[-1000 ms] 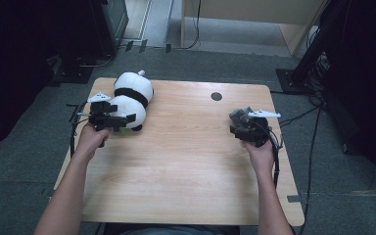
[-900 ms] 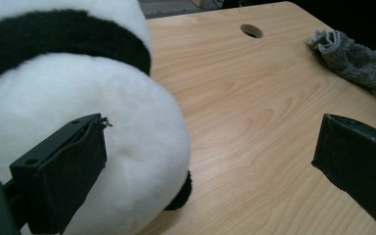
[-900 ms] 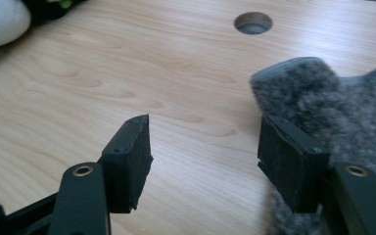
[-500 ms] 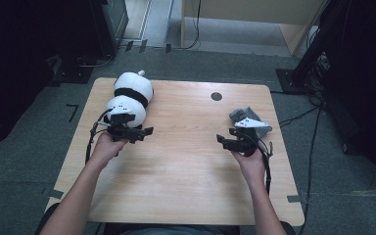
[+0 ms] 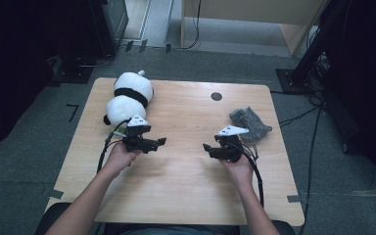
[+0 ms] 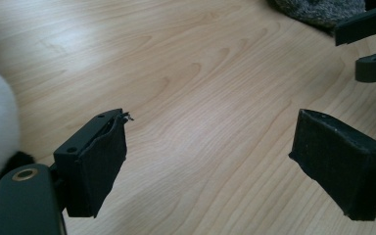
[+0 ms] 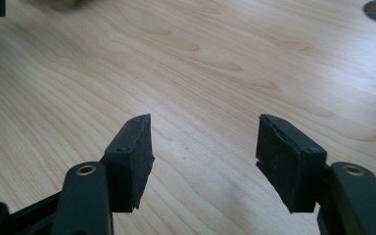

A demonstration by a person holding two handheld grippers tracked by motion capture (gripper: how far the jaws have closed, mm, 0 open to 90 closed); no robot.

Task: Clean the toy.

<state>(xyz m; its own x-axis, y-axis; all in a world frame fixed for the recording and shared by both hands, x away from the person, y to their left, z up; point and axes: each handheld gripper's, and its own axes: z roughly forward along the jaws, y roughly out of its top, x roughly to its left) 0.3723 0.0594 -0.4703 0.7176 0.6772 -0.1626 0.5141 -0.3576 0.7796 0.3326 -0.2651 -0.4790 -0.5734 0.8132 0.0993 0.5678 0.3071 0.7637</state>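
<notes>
Both grippers empty over bare table (image 5: 186, 196): left gripper (image 5: 162, 142) jaws wide, just been closing slightly, panda plush (image 5: 127, 98) at its 11 o'clock; right gripper (image 5: 206, 148) half-open, grey cloth (image 5: 249, 122) at 2 o'clock.

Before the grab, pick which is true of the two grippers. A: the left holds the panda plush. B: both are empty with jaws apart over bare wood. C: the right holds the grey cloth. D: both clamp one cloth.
B: the left gripper and right gripper each show spread jaws over bare table, the panda plush and grey cloth lying untouched behind them.
</notes>
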